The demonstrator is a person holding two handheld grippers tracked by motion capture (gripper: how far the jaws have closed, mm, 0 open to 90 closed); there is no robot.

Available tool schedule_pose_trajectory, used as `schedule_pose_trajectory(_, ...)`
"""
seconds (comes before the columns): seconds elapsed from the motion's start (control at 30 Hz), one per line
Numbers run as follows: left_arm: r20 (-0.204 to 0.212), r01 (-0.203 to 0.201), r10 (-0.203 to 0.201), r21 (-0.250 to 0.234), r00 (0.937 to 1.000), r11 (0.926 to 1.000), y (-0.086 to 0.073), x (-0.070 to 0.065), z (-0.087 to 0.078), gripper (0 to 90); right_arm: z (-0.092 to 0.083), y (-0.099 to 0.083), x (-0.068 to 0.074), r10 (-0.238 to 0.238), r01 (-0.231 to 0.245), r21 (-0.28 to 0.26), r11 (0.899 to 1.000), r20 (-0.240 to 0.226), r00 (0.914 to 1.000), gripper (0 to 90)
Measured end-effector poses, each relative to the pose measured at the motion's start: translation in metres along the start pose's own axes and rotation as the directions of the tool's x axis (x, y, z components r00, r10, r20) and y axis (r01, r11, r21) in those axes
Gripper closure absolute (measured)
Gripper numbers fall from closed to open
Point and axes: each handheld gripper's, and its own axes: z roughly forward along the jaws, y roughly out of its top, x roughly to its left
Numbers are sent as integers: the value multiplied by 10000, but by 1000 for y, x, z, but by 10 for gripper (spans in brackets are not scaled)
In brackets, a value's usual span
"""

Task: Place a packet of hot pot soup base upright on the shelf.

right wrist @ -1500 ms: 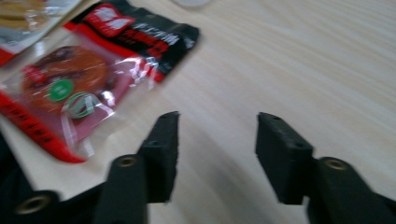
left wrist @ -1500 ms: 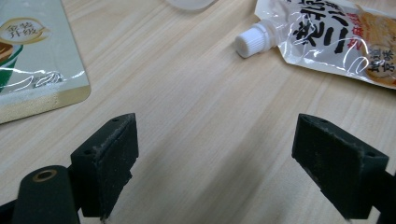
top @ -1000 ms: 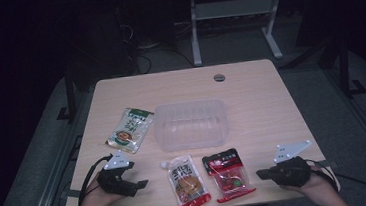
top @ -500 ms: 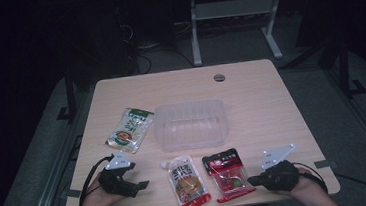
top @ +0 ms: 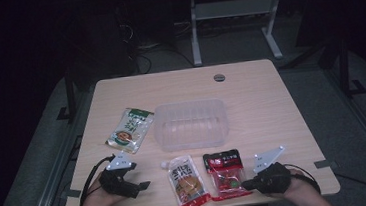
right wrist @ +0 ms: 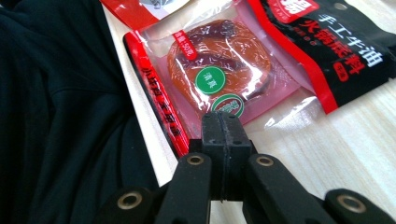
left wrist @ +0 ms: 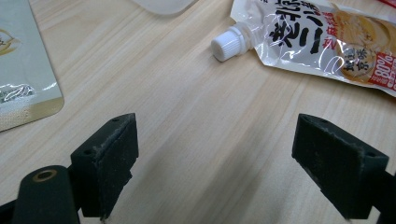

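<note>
Our right gripper has its two black jaws pressed flat together with nothing between them, and its tip sits right at the near edge of the red sauce packet, over the clear window where the dark red block shows; whether the tip touches the film we cannot tell. In the high view we see that right gripper low at the front edge of the table, just beside the red sauce packet, whose near end hangs at the table's front edge. Over to the left gripper: its jaws stand wide apart above bare wood, holding nothing, with the capped spout of the white spouted pouch lying ahead of them. From above, the left gripper rests near the front left corner, the white spouted pouch flat between the two grippers and just beside the red one. Farther back sits the clear plastic tub in the middle, and the green packet lies just left of it
</note>
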Motion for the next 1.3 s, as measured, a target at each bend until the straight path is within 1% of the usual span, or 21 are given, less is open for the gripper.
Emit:
schedule_pose_trajectory(0.07, 10, -41, 41, 18, 10000, 10000, 1, 0, 0, 141, 1, 1, 1, -32, 33, 21, 10000, -39, 10000, 896)
schedule_pose_trajectory(0.1, 15, -30, 30, -2, 10000, 10000, 1, -1, 0, 142, 2, 2, 1, -201, 201, 47, 9998, -42, 9998, 896)
schedule_pose_trajectory(0.13, 16, -84, 84, -19, 10000, 10000, 1, -1, 0, 142, 2, 2, 1, -201, 201, 47, 9998, -42, 9998, 896)
schedule_pose_trajectory(0.17, 39, -115, 115, -38, 9999, 9999, 2, -2, 0, 142, 4, 4, 4, -84, 85, 66, 9999, -155, 9998, 896)
schedule_pose_trajectory(0.2, 58, -96, 96, -53, 9999, 9999, 2, -3, 0, 141, 5, 5, 5, -258, 259, 116, 9996, -107, 9996, 896)
schedule_pose_trajectory(0.23, 70, -93, 93, -69, 9999, 9999, 3, -4, 0, 142, 6, 6, 6, -206, 209, 132, 9997, -203, 9996, 896)
schedule_pose_trajectory(0.3, 118, -99, 100, -93, 9999, 9999, 3, -5, 0, 142, 9, 8, 8, -391, 395, 185, 9990, -221, 9990, 896)
schedule_pose_trajectory(0.33, 141, -130, 131, -76, 9998, 9999, 4, -6, 0, 142, 10, 9, 9, -329, 334, 190, 9993, -288, 9990, 896)
schedule_pose_trajectory(0.4, 172, -142, 143, -78, 9997, 9999, 5, -7, 0, 142, 11, 11, 10, -559, 565, 215, 9982, -277, 9981, 896)
schedule_pose_trajectory(0.47, 185, -105, 107, -118, 9998, 9999, 5, -8, 1, 141, 12, 12, 10, -581, 587, 205, 9981, -281, 9979, 896)
schedule_pose_trajectory(0.5, 237, -177, 178, -63, 9996, 9998, 6, -9, 1, 141, 13, 13, 11, -768, 774, 208, 9968, -289, 9966, 896)
schedule_pose_trajectory(0.53, 237, -177, 178, -63, 9996, 9998, 6, -9, 1, 142, 14, 14, 11, -694, 700, 168, 9974, -344, 9970, 896)
schedule_pose_trajectory(0.63, 263, -242, 244, -74, 9994, 9997, 6, -11, 2, 142, 16, 16, 14, -702, 709, 180, 9973, -362, 9969, 896)
schedule_pose_trajectory(0.67, 277, -280, 282, -59, 9992, 9996, 7, -11, 2, 142, 18, 18, 13, -1024, 1029, 155, 9946, -295, 9943, 896)
schedule_pose_trajectory(0.73, 282, -295, 297, -50, 9992, 9996, 7, -11, 2, 141, 19, 19, 14, -915, 920, 162, 9956, -312, 9953, 896)
schedule_pose_trajectory(0.8, 288, -281, 283, -51, 9992, 9996, 7, -12, 2, 142, 21, 21, 14, -1077, 1081, 136, 9940, -265, 9938, 897)
schedule_pose_trajectory(0.9, 300, -314, 315, -20, 9991, 9995, 7, -12, 2, 141, 23, 24, 15, -1012, 1015, 94, 9948, -295, 9944, 896)
schedule_pose_trajectory(0.93, 308, -338, 339, -23, 9990, 9994, 7, -12, 3, 142, 24, 25, 15, -1123, 1127, 99, 9936, -288, 9933, 896)
schedule_pose_trajectory(1.1, 360, -299, 301, -58, 9989, 9995, 8, -13, 4, 142, 30, 32, 17, -1300, 1304, 102, 9914, -283, 9911, 897)
schedule_pose_trajectory(1.13, 368, -367, 366, 4, 9986, 9993, 8, -13, 4, 142, 31, 34, 18, -1269, 1272, 83, 9918, -311, 9914, 896)
schedule_pose_trajectory(1.3, 396, -340, 342, -35, 9986, 9994, 8, -14, 4, 142, 35, 38, 20, -1407, 1410, 61, 9900, -339, 9895, 897)
